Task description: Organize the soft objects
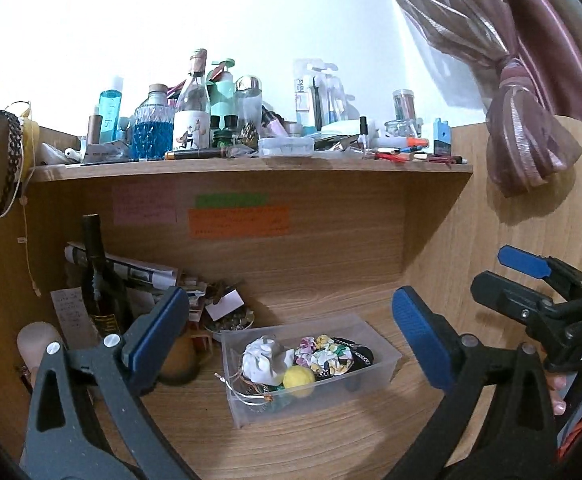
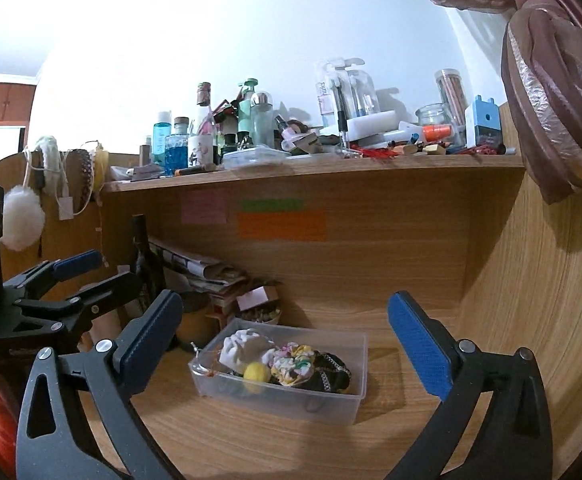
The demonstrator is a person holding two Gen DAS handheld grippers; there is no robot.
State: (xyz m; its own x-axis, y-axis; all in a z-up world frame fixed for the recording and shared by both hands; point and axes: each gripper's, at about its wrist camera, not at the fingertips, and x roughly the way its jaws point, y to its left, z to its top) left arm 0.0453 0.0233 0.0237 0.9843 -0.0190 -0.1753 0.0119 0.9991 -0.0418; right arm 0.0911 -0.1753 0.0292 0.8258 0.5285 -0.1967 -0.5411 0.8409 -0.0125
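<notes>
A clear plastic box (image 1: pixel 371 376) (image 2: pixel 331 402) stands on the wooden desk under a shelf. It holds a white cloth (image 1: pixel 265 360) (image 2: pixel 245 344), a yellow pom-pom ball (image 1: pixel 298 380) (image 2: pixel 255 374), a floral scrunchie (image 1: pixel 325 354) (image 2: pixel 293 364), a dark chained item (image 2: pixel 331 374) and wire bits. My left gripper (image 1: pixel 291 332) is open and empty, held above and in front of the box. My right gripper (image 2: pixel 287 338) is open and empty too, and shows at the right of the left wrist view (image 1: pixel 503 276). The left gripper shows at the left of the right wrist view (image 2: pixel 91 276).
A dark bottle (image 1: pixel 101 280), rolled papers (image 1: pixel 139 272) and small clutter stand at the back left of the desk. The shelf (image 1: pixel 251 166) above is crowded with bottles and jars. A pink curtain (image 1: pixel 531 140) hangs at the right. Headbands and a white pom-pom (image 2: pixel 21 220) hang at the left.
</notes>
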